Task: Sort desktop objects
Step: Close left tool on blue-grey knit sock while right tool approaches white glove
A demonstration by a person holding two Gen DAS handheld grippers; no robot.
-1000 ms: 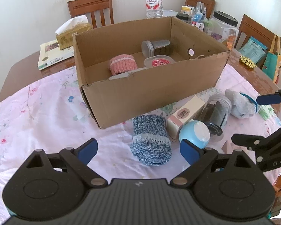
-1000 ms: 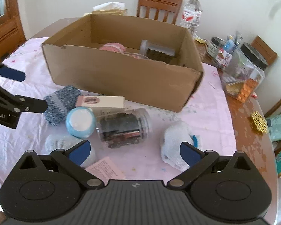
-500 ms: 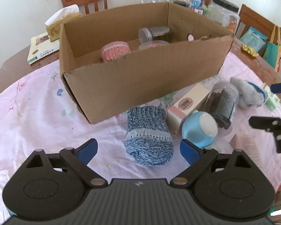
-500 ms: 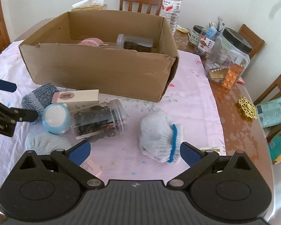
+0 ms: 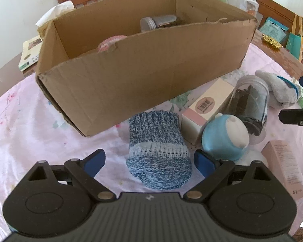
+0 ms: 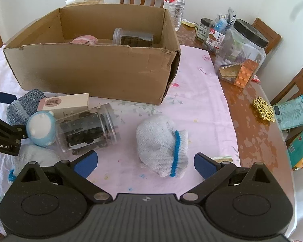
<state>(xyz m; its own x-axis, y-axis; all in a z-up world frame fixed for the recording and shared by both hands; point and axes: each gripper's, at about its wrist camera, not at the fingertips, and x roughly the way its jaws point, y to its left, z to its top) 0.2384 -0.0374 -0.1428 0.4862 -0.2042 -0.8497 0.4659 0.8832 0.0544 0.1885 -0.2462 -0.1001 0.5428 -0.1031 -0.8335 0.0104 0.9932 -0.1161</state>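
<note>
Two grippers are hovering low over the pink floral tablecloth (image 6: 200,92), each with its blue-padded jaws spread wide and gripping nothing. Left gripper (image 5: 149,160) is sitting around the near end of a blue knitted sock (image 5: 158,151), which is lying between its fingertips without either pad touching it. Right gripper (image 6: 144,162) is framing a white rolled glove with a blue cuff (image 6: 161,144) in the same loose way.

Beside the sock, a cream and pink carton (image 5: 207,105) is lying on its side, and a round blue and white toy (image 5: 225,138) is leaning against its end. A clear jar of dark contents (image 6: 86,128) is resting on its side just behind the toy. A pale pink box (image 5: 283,168) is lying at the right edge of the left view.

Behind them all, an open cardboard box (image 5: 143,68) is holding a clear jar with dark contents (image 6: 133,38) and something pink and knitted (image 6: 84,40), possibly another sock, though the wall is hiding most of it.
</note>
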